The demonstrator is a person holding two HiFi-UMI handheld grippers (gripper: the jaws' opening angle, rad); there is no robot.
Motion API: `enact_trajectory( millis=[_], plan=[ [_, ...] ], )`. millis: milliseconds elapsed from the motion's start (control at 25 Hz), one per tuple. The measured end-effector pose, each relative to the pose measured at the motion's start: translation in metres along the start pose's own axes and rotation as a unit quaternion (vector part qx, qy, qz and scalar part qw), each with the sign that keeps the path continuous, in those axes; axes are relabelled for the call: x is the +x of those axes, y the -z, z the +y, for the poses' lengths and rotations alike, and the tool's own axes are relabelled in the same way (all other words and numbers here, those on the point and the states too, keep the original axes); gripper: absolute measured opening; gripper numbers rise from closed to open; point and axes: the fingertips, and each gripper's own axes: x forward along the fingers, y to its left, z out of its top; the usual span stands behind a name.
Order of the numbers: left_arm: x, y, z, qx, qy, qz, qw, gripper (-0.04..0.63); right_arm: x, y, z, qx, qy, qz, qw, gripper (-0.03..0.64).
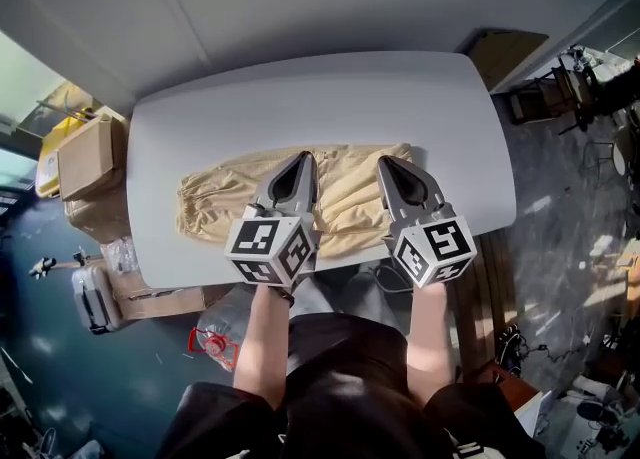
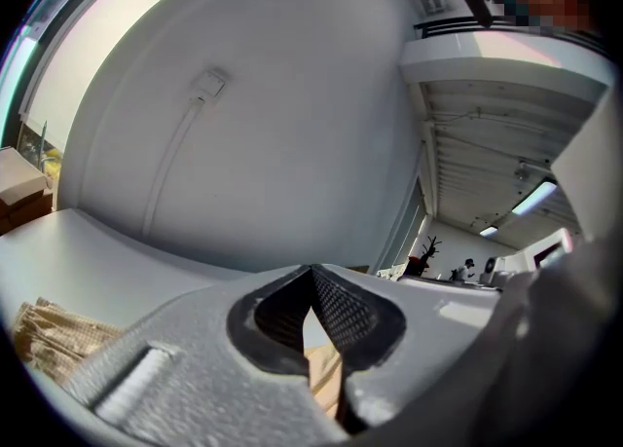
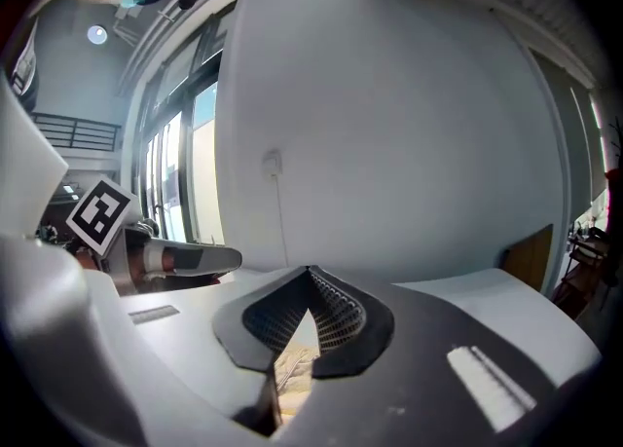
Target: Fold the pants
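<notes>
Both pairs of jaws are pressed together at the tips with nothing pinched. On your left gripper (image 2: pixel 311 270) and your right gripper (image 3: pixel 310 272), only a sliver of the beige pants (image 1: pixel 345 195) shows through the gap behind the tips. The pants lie flat across the white tabletop (image 1: pixel 300 97), under both grippers. The grippers cover parts of the pants, and their marker cubes hide the near hem.
</notes>
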Motion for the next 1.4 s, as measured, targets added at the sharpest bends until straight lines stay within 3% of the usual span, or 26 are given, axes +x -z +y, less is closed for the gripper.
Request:
enact_trajectory(
  millis=[320,720,1040,1400],
  plan=[
    [0.013,-0.042,-0.059,0.057,0.035,-0.045,0.9967,0.005,-0.050,-0.050,-0.053,0.018,0.086,-0.081,0.993,0.003],
    [0.017,-0.077,-0.128,0.105,0.078,-0.081,0.9881,0.005,-0.105,-0.093,-0.083,0.012,0.125,-0.149,0.981,0.003],
    [0.028,-0.068,-0.148,0.107,0.087,-0.073,0.9878,0.005,-0.121,-0.087,-0.104,0.013,0.137,-0.140,0.980,0.003],
    [0.053,-0.035,-0.152,0.086,0.080,-0.038,0.9923,0.005,-0.118,-0.056,-0.127,0.027,0.127,-0.094,0.987,0.004]
  ],
)
